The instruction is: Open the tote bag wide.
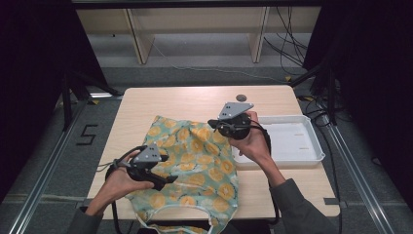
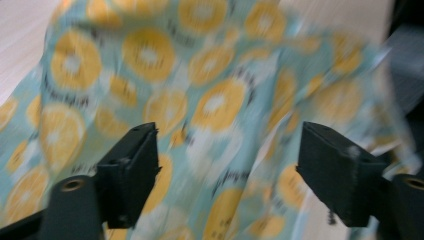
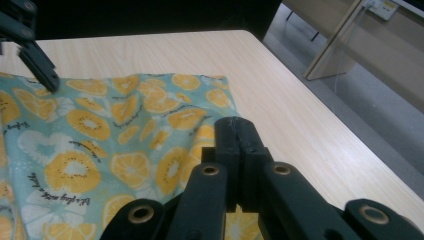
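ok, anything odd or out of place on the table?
Only the citrus-print garment: it lies rumpled and skewed, its neckline end hanging off the near edge of the table. The white tray sits square and empty. Left gripper is open over the fabric; right gripper is shut.

1. The cloth lies on the table, its near end hanging over the front edge.
2. The tray sits on the table just right of the cloth.
3. The left gripper hangs over the cloth's near left part.
4. The right gripper hangs over its far right corner.
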{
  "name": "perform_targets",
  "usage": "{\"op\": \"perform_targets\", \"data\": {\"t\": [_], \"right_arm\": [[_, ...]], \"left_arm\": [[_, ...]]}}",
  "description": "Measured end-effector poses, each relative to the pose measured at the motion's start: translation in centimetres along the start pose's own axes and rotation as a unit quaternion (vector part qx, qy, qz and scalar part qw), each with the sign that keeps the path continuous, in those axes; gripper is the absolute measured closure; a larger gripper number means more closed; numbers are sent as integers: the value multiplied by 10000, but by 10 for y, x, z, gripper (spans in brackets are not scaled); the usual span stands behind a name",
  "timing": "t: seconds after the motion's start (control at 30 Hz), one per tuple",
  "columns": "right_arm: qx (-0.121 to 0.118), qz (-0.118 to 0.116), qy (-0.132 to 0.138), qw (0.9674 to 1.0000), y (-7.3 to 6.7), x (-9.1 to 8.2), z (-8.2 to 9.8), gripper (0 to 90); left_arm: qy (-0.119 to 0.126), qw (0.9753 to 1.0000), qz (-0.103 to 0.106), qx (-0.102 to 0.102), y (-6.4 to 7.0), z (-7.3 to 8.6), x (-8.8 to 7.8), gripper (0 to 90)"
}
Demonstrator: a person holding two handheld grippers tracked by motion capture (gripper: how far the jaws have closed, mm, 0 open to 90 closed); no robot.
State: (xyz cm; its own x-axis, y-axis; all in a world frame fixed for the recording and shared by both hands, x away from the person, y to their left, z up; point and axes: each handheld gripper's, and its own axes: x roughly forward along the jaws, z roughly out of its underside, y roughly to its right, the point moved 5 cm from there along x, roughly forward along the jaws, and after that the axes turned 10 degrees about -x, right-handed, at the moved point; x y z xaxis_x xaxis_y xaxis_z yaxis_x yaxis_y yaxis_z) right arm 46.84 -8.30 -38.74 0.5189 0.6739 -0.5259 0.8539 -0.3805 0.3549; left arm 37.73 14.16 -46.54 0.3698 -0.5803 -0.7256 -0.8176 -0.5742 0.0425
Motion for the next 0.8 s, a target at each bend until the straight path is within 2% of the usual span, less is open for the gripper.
{"op": "perform_targets", "data": {"t": [0.03,0.07,0.13,0.2,0.23,0.27,0.37,0.4,0.47,0.5,0.53,0.6,0.67,0.77,0.8], "right_arm": [[-24,-5,23,10000,0,1,0,900],[-22,-31,26,10000,-1,1,0,895],[36,-77,4,10000,-4,2,1,879],[-44,-172,59,9998,-6,2,0,852],[68,-190,39,9998,-8,1,0,841],[-13,-258,62,9996,-10,2,1,809],[216,-411,65,9989,-17,2,3,701],[144,-506,153,9985,-20,2,3,650],[198,-647,172,9976,-28,1,4,580],[192,-696,154,9973,-33,0,5,532],[225,-755,134,9968,-39,-2,6,511],[131,-807,198,9965,-47,-6,6,470],[97,-803,76,9967,-53,-7,7,423],[267,-859,-116,9959,-64,-6,9,367],[307,-809,-210,9960,-66,-4,10,339]], "left_arm": [[-116,9999,19,42,0,3,6,223],[-286,9995,-63,97,-2,8,15,246],[-536,9978,-183,340,-7,11,24,476],[-405,9987,-164,260,-13,6,30,724],[-238,9993,-180,247,-17,-1,30,801],[-89,9994,-263,225,-20,-8,29,875],[342,9985,-418,76,-27,-35,18,892],[427,9981,-446,52,-29,-42,15,892],[659,9963,-549,-44,-34,-62,6,892],[735,9957,-564,-22,-37,-70,3,892],[819,9949,-583,-74,-39,-78,0,892],[915,9940,-592,-56,-43,-90,-5,892],[1097,9918,-637,-161,-46,-103,-8,892],[1210,9908,-566,-201,-49,-114,-9,891],[1186,9911,-560,-220,-48,-117,-9,891]]}}
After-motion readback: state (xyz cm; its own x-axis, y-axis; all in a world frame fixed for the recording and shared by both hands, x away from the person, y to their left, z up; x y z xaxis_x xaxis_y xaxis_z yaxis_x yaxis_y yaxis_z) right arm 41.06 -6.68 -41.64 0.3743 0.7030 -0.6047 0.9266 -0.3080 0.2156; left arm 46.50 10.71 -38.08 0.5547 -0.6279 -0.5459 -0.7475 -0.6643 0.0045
